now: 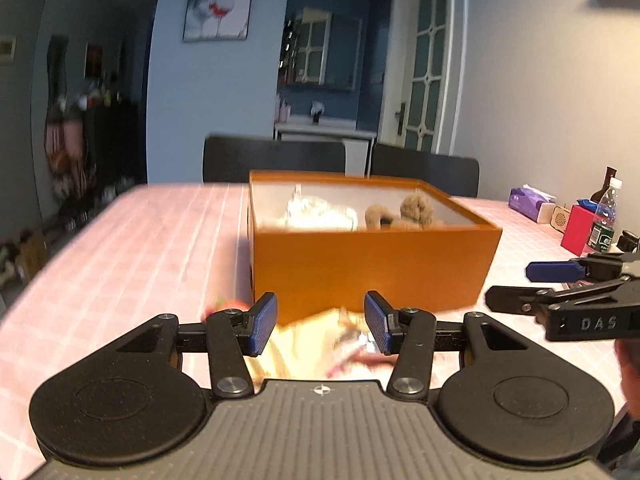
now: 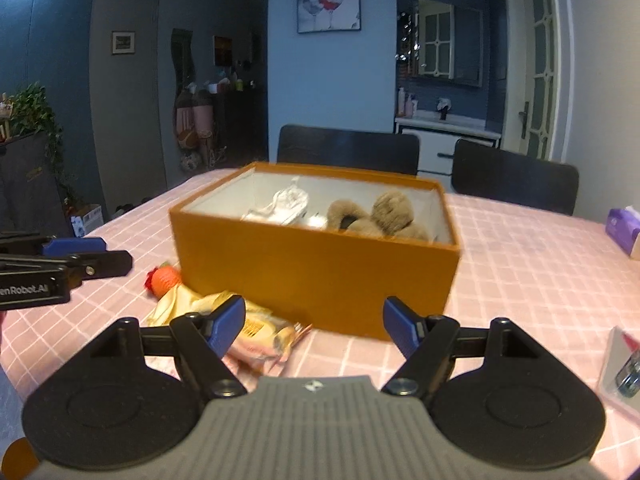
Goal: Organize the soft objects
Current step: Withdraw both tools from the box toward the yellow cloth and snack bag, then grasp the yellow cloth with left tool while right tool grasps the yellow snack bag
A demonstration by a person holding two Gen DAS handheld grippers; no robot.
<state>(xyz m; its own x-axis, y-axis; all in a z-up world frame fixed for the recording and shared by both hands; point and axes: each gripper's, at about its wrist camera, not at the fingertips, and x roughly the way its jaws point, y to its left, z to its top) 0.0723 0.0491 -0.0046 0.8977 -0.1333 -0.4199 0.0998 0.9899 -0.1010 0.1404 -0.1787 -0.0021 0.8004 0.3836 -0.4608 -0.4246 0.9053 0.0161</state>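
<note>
An orange box (image 1: 368, 264) (image 2: 320, 268) stands on the pink checked table, holding a brown plush toy (image 1: 412, 210) (image 2: 384, 214) and a white soft item (image 1: 320, 212) (image 2: 282, 204). A yellow soft packet (image 2: 256, 334) (image 1: 316, 344) lies in front of the box, with an orange and red soft toy (image 2: 162, 278) at the box's left corner. My left gripper (image 1: 320, 322) is open, its fingers either side of the yellow packet, just above it. My right gripper (image 2: 314, 326) is open and empty in front of the box.
Pink checked tablecloth (image 2: 540, 280). A purple tissue pack (image 1: 530, 200) (image 2: 622, 230), a red box (image 1: 576, 230) and bottles (image 1: 606, 216) stand at the right. Two dark chairs (image 2: 348, 148) stand behind the table. A clear stand (image 2: 622, 368) is near my right gripper.
</note>
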